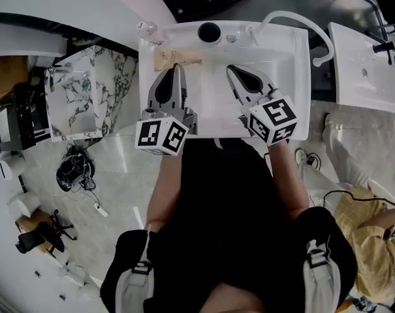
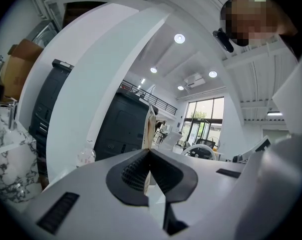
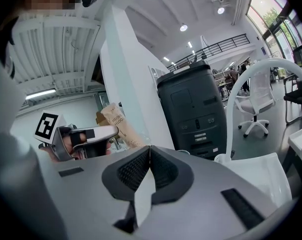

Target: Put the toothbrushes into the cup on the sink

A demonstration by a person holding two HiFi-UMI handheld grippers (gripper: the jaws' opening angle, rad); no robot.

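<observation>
A tan paper toothbrush packet [image 1: 175, 59] lies flat over the back left of the white sink [image 1: 285, 83], held at its near edge by my left gripper [image 1: 177, 68]. In the left gripper view the packet [image 2: 149, 126] stands edge-on, rising from between the shut jaws of the left gripper [image 2: 150, 152]. A black cup [image 1: 209, 32] stands on the sink's back ledge, just beyond the packet. My right gripper [image 1: 231, 69] hovers over the basin to the right, shut with nothing in it [image 3: 150, 148]. In the right gripper view the packet [image 3: 119, 126] juts out of the left gripper [image 3: 86, 136].
A white curved faucet hose [image 1: 298, 21] arches over the sink's right back corner. A small clear bottle [image 1: 147, 28] sits at the left back corner. A marble-patterned cabinet [image 1: 86, 93] stands left of the sink, another white basin [image 1: 363, 70] to the right. A seated person [image 1: 373, 233] is at lower right.
</observation>
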